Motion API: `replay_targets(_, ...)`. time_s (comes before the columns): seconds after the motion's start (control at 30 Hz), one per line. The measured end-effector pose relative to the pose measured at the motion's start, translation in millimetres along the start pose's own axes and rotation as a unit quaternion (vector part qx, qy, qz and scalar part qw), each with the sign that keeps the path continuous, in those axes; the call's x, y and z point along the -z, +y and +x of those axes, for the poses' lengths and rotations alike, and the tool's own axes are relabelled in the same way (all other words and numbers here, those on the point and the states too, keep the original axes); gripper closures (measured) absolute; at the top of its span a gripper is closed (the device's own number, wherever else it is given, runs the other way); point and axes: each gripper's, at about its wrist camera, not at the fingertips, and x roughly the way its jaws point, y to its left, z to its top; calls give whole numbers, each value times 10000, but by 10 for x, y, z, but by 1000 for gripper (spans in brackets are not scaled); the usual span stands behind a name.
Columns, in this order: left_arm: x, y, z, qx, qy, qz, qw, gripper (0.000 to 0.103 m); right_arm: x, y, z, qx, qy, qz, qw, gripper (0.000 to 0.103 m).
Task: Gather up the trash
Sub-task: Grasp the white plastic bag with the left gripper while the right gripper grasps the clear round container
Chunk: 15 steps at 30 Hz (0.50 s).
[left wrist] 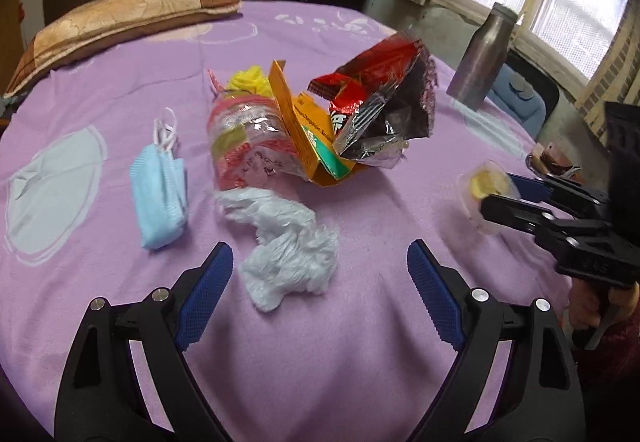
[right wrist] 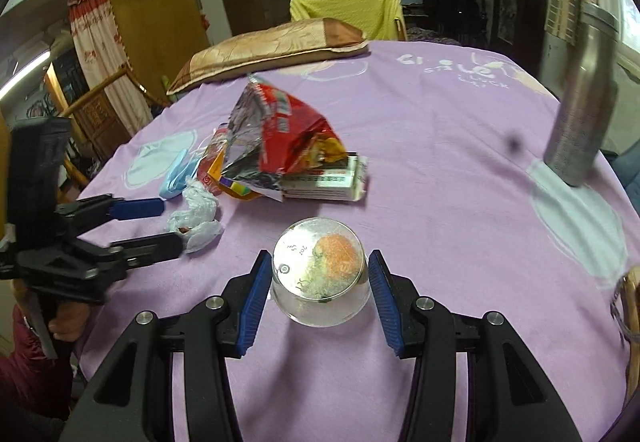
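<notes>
On the lilac bedspread [left wrist: 360,342] the trash lies in a loose row. Farthest left is a pale blue face mask [left wrist: 161,197], soft pleated cloth with white loops, light and limp; its folded body offers a better hold than a loop. Beside it sits a crumpled clear printed wrapper [left wrist: 244,145], then a torn orange carton [left wrist: 308,137] leaning against a red foil snack bag [left wrist: 384,93], crinkly, slick, probably almost weightless.

Just ahead of the left gripper [left wrist: 320,274] lies a wad of thin white plastic bag [left wrist: 288,246], soft and compressible; pinching its thick middle should hold. The jaws stand spread wide, either side of the wad's near end, pressing nothing.

To the right, the right gripper [right wrist: 316,294] has a small clear plastic cup [right wrist: 320,274] with orange residue between its ribbed blue pads [right wrist: 256,302]. The walls look smooth and thin, so a gentle squeeze suits them. The pads seem to stand narrowly clear of its sides. A metal bottle [right wrist: 580,101] stands far right.
</notes>
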Motion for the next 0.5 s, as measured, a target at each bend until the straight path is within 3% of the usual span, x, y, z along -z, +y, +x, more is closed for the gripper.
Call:
replay_targets(0.1, -51, -9, 158, -81, 226, -119, 9996, 22, 39, -91, -62, -3, -47, 99, 9999, 54)
replay_targets(0.17, -43, -25, 204, -131, 286, -93, 9995, 44, 65, -123, -106, -1, -98, 168, 9998, 54)
replay_targets(0.2, -32, -16, 203, -75, 299, -93, 9995, 61, 77, -155, -144, -3, -139, 211, 9997, 54)
replay_targets(0.23, -18, -17, 185, 6, 285, -103, 9995, 70, 87, -182, -182, 0, -184, 249, 9995, 54)
replay_targets(0.5, 6, -279, -360, 82, -416, 51, 9991, 72, 184, -274, -595, 58, -607, 411, 9973, 54)
